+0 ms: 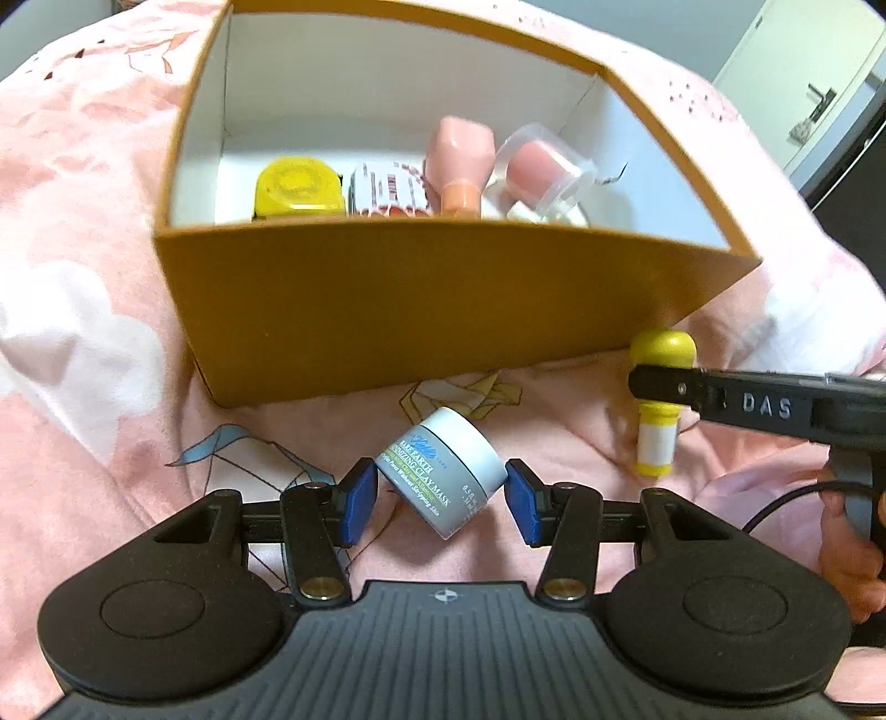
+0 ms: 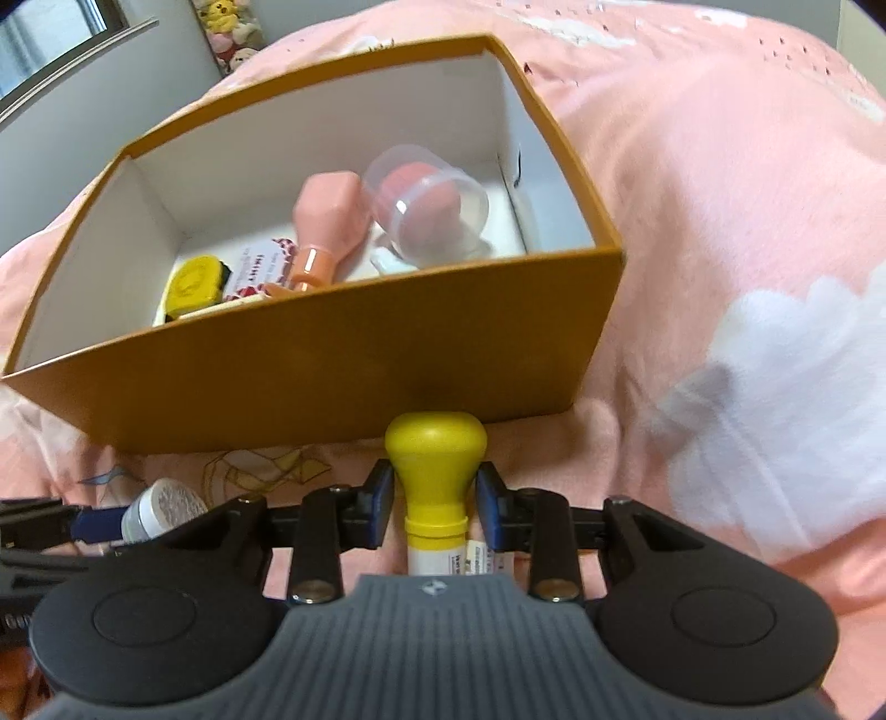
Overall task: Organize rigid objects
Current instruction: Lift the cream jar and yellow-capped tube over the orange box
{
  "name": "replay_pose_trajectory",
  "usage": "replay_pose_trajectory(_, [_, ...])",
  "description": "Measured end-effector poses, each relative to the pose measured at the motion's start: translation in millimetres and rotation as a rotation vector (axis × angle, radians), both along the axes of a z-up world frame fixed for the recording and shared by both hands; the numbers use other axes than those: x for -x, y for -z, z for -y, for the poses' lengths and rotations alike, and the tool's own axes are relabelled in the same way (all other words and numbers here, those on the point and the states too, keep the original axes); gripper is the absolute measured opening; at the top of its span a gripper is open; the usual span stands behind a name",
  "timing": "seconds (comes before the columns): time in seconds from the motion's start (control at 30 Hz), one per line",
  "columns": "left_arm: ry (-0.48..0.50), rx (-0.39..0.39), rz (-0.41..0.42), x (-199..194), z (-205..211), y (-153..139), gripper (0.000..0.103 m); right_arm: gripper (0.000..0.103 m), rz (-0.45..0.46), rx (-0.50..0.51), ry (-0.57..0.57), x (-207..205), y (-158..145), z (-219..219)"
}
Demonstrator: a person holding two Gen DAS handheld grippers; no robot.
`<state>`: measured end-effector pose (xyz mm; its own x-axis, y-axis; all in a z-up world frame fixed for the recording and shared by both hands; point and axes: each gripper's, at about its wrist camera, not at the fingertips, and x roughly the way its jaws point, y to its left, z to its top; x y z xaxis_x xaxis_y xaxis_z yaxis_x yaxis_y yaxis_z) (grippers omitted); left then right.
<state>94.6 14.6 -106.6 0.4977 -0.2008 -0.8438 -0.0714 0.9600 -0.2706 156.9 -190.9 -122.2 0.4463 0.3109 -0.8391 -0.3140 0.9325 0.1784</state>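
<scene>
Pink printed bedspread (image 2: 720,221), grey wall (image 2: 127,83), window (image 2: 50,33), plush toys (image 2: 232,27)

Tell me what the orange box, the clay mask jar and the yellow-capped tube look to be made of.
Orange box: looks like cardboard, matte orange outside, white inside, with thin straight folded walls.
Clay mask jar: probably plastic, though glass is possible; smooth grey-blue body with printed text and a paler lid.
Yellow-capped tube: seemingly plastic; glossy bulbous yellow cap, white labelled body.

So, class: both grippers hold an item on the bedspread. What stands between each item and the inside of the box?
The box's near orange wall rises between the clay mask jar, the yellow-capped bottle and the interior. Each must be lifted over it; nothing else visible blocks them.
</scene>
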Motion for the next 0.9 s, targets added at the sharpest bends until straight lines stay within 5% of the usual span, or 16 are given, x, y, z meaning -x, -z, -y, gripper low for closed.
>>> replay_pose_trajectory(0.53, [0.009,0.055,0.175,25,-7,-68,0.057,0.03,0.053,-0.117,-0.082,36,-80,23])
replay_pose_trajectory(0.9, [0.009,0.027,0.305,9,-2,-105,0.057,0.03,0.146,-0.202,-0.141,40,-134,21])
